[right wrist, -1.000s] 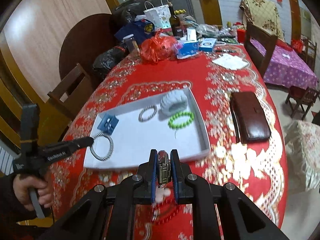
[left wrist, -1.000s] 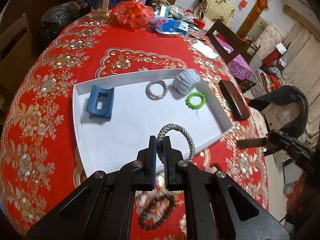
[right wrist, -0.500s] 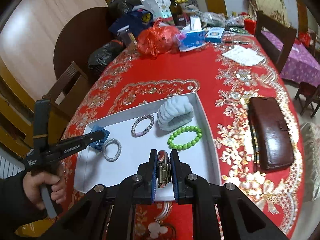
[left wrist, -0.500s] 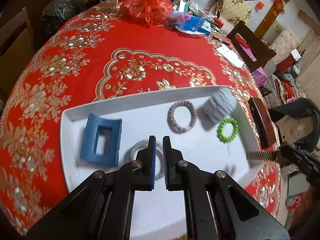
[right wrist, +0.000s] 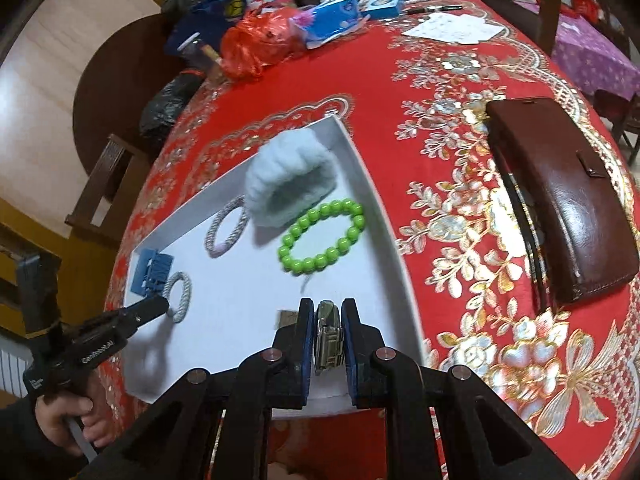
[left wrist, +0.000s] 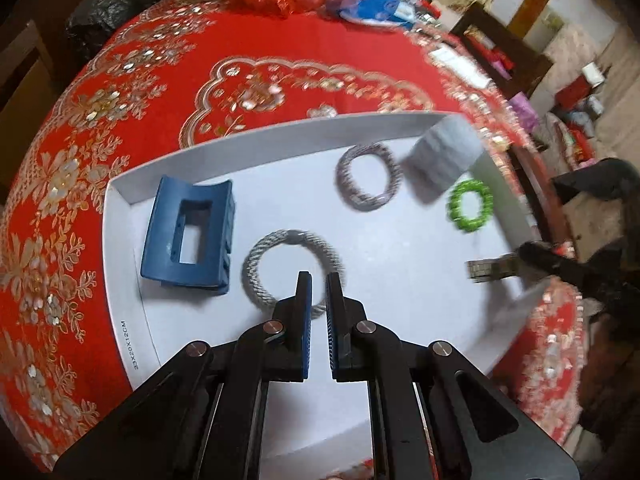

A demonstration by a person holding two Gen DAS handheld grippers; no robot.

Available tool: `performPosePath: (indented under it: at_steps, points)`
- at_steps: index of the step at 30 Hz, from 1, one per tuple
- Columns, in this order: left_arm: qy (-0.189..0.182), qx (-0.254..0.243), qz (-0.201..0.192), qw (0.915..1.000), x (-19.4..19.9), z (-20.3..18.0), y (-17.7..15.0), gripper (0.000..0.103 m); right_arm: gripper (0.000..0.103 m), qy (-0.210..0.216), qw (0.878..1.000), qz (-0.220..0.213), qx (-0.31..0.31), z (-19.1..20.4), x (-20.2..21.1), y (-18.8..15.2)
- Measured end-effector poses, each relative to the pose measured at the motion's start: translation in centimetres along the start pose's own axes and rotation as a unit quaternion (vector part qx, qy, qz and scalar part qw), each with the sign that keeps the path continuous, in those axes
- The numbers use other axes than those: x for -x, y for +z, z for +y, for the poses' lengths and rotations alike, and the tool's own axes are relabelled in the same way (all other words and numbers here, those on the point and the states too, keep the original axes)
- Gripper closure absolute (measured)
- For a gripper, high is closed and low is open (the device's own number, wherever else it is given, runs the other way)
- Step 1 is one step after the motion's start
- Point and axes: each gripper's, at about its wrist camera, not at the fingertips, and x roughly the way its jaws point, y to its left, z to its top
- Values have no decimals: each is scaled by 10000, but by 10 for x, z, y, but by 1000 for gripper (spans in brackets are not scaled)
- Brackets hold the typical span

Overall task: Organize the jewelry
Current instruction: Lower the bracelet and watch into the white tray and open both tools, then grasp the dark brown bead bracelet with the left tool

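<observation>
Right gripper (right wrist: pixel 323 322) fingers clamped the metal watch (right wrist: pixel 328 334) above the white tray's (right wrist: pixel 382 216) near edge; left gripper (left wrist: pixel 318 294) fingers stood empty, slightly parted

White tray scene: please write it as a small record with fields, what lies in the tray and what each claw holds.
container: white tray on red tablecloth
in tray: blue hair claw clip, grey rope ring, second braided ring, pale blue scrunchie, green bead bracelet
left claw: slightly open, empty, above the rope ring
right claw: shut on metal watch, over the tray's near edge
beside tray: brown wallet
</observation>
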Motion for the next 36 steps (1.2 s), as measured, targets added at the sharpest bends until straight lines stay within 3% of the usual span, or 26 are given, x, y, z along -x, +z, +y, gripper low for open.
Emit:
performPosePath:
  at_steps: [2, 6, 15, 17, 20, 21, 29, 35, 36]
  points:
    - [24, 80, 96, 9999, -10, 0, 3, 98, 89, -146, 9999, 3, 13, -2, -1, 2]
    - [143, 0, 75, 9999, -23, -2, 16, 97, 68, -48, 9999, -146, 63, -3, 8, 2]
    - [-38, -83, 73, 9999, -35, -8, 50, 92, 66, -93, 9977, -612, 275, 12, 52, -17]
    - [-116, -67, 37, 9999, -26, -8, 46, 81, 66, -177, 9972, -673, 289, 12, 64, -31]
    - [-228, -179, -134, 9995, -3, -12, 28, 57, 65, -312, 9978, -558, 194, 6, 69, -58]
    - [-247, -228, -186, 9993, 5, -13, 22, 55, 65, -353, 9980, -500, 175, 5, 69, -66]
    - [-670, -654, -473, 9945, 82, -18, -64, 55, 65, -501, 9986, -29, -168, -3, 65, -148]
    - [-635, -772, -87, 9950, 81, -8, -126, 55, 64, -646, 9978, 92, -117, -1, 65, -184]
    - [-635, -772, -11, 9950, 79, -6, -134, 55, 58, -651, 9978, 71, -91, 0, 66, -188]
